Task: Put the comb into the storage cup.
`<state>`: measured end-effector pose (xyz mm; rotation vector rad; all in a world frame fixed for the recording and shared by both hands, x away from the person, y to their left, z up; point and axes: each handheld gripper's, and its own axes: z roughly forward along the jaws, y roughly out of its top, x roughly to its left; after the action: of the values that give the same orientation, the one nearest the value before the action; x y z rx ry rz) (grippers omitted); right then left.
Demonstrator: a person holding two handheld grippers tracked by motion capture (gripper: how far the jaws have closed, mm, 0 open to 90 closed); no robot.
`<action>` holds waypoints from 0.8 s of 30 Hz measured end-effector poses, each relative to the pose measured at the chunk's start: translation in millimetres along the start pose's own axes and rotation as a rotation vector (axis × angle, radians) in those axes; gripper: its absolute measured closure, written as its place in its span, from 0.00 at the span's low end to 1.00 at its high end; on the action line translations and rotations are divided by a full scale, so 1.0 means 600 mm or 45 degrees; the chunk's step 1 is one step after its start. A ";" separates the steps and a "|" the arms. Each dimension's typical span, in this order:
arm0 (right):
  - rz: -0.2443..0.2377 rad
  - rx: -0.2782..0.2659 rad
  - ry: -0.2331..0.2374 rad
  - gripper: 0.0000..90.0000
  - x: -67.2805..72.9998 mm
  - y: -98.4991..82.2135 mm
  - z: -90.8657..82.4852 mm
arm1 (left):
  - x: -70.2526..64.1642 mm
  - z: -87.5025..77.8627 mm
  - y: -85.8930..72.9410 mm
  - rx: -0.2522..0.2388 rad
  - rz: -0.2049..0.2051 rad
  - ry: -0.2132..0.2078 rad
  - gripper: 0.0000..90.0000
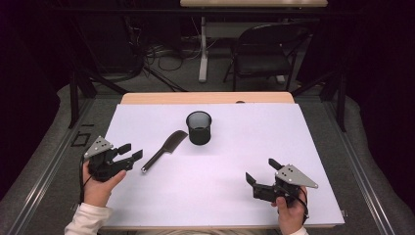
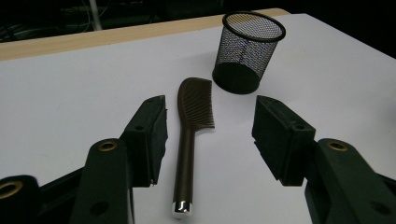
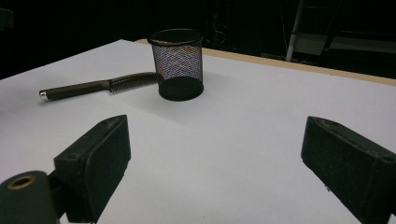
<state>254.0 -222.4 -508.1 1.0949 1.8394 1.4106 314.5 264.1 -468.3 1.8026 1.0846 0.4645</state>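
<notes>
A dark comb lies flat on the white table cover, its metal-tipped handle pointing to the near left. A black mesh cup stands upright just right of the comb's toothed head. My left gripper hovers left of the comb's handle, open. In the left gripper view the comb lies between the two jaws of the left gripper with clear gaps on both sides, and the cup stands beyond. My right gripper is open at the near right, holding nothing, and faces the cup and comb.
The table's wooden far edge shows behind the white cover. Beyond it stand a black folding chair and a white table leg among floor cables. Broad bare cover lies between the two grippers.
</notes>
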 end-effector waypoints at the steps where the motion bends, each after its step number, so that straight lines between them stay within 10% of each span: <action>1: 0.000 0.000 0.000 0.09 0.000 0.000 0.000 | 0.000 0.000 0.000 0.000 0.000 0.000 0.51; 10: 0.001 0.012 0.003 0.10 -0.001 -0.001 0.001 | 0.005 0.017 0.025 0.022 -0.060 0.005 0.53; 24: 0.014 0.014 0.000 0.11 -0.005 -0.002 0.001 | 0.009 0.073 0.033 0.106 -0.002 0.078 0.55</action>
<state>255.8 -224.8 -509.7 1.1119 1.8461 1.4082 357.6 242.4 -472.7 1.8705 1.1627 0.4830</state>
